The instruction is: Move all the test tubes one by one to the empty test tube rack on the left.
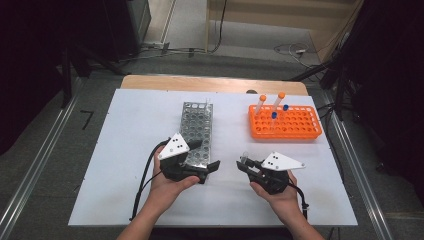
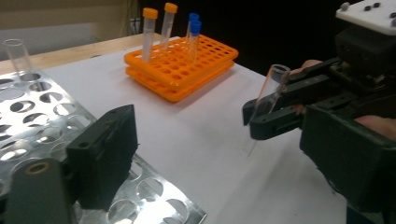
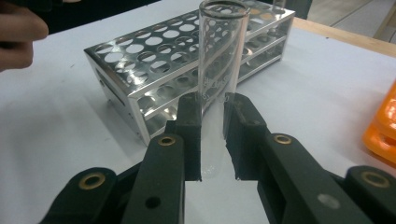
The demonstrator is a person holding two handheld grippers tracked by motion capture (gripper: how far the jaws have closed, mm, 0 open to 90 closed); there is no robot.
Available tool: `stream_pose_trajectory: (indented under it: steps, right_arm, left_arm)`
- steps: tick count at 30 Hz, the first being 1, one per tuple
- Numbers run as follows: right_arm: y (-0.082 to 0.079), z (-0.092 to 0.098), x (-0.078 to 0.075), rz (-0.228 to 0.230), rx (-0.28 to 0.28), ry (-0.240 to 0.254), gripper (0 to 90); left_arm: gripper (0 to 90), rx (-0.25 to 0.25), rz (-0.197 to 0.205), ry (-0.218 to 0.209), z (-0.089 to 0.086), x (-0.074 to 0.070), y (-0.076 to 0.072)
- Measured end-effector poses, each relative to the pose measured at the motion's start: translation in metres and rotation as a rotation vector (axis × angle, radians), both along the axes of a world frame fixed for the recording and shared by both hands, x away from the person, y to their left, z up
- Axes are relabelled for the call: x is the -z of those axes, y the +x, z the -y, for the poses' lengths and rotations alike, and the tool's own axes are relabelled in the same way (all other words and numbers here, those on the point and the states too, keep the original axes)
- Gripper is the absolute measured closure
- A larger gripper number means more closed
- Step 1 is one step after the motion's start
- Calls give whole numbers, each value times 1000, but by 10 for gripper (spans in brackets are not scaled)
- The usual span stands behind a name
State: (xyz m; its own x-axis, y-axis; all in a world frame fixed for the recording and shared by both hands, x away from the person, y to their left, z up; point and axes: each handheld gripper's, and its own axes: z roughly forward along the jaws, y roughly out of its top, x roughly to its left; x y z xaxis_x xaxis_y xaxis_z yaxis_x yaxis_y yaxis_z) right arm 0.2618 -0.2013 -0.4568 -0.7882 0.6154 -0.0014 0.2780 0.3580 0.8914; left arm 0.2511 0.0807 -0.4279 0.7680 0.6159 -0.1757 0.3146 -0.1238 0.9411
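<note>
My right gripper (image 1: pixel 244 163) is shut on a clear, uncapped test tube (image 3: pixel 219 56), held upright just above the white table. The left gripper view shows this tube (image 2: pixel 267 99) pinched near its top in the right gripper. A silver metal rack (image 1: pixel 196 131) with several round holes stands at the table's middle, and it lies just beyond the held tube as the metal rack (image 3: pixel 187 51). My left gripper (image 1: pixel 205 156) stands open over the rack's near end with nothing between its jaws. One of its fingers (image 2: pixel 105 156) hangs above the rack's holes (image 2: pixel 37 107).
An orange rack (image 1: pixel 285 122) at the back right holds two orange-capped tubes (image 1: pixel 262 102) and two blue-capped tubes (image 1: pixel 274 119). Another clear tube (image 2: pixel 16 56) stands in the metal rack's far corner. The white table top (image 1: pixel 130 165) has bare room at the left and front.
</note>
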Motion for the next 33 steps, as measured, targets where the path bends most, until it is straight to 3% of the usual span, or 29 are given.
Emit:
stream_pose_trajectory:
  steps: [3,15,20,27,33]
  right_arm:
    - [-1,-6,2,7,-13,-16,742]
    - [-8,-27,3,8,-72,-36,742]
    - [-12,-34,1,19,-95,-42,742]
    - [-15,-37,1,22,-111,-46,741]
    - [-15,-37,1,13,-111,-46,742]
  left_arm:
    - [244,41,0,2,5,-2,-2]
    - [567,92,10,55,27,-2,-8]
    - [635,109,8,80,34,1,-8]
    - [730,106,8,78,36,2,-8]
    - [742,101,16,92,36,3,-8]
